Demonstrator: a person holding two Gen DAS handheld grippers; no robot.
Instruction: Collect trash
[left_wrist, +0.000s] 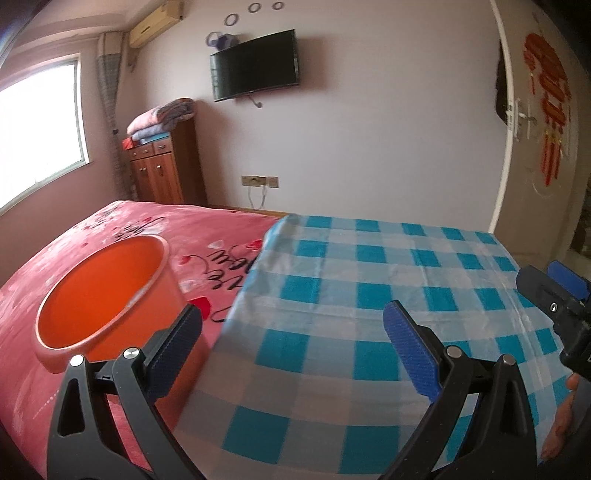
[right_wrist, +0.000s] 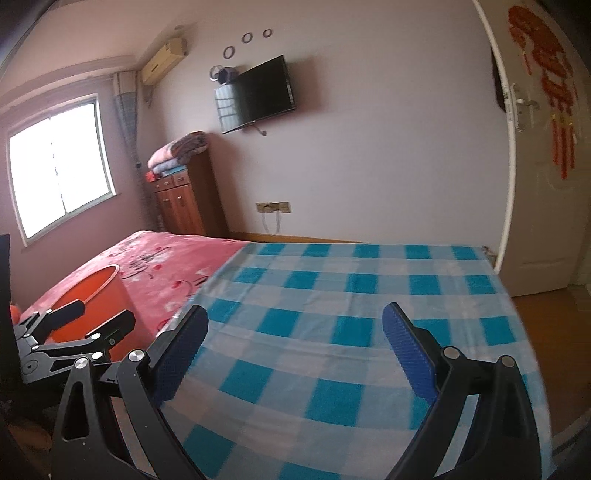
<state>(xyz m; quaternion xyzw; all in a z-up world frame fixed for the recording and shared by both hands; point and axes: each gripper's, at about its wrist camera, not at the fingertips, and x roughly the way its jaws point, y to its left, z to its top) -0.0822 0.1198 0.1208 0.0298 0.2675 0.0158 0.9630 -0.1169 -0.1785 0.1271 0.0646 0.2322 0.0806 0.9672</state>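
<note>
An orange plastic bin (left_wrist: 107, 291) stands on the pink bedspread (left_wrist: 110, 236), at the left in both views; its inside looks bare where visible. The right wrist view shows the orange bin (right_wrist: 92, 295) partly behind the other tool. My left gripper (left_wrist: 291, 339) hovers open over the edge of the blue checked cloth (left_wrist: 369, 295), just right of the bin, with nothing between its blue pads. My right gripper (right_wrist: 295, 343) is open too, above the checked cloth (right_wrist: 332, 314). No loose trash shows on the cloth.
A wooden cabinet (left_wrist: 162, 170) with folded blankets stands by the window (left_wrist: 37, 133). A wall television (left_wrist: 255, 64) hangs above. A white door (right_wrist: 543, 184) stands ajar at right, with orange floor (right_wrist: 546, 325) beyond the bed. A hand (left_wrist: 561, 421) holds the right tool.
</note>
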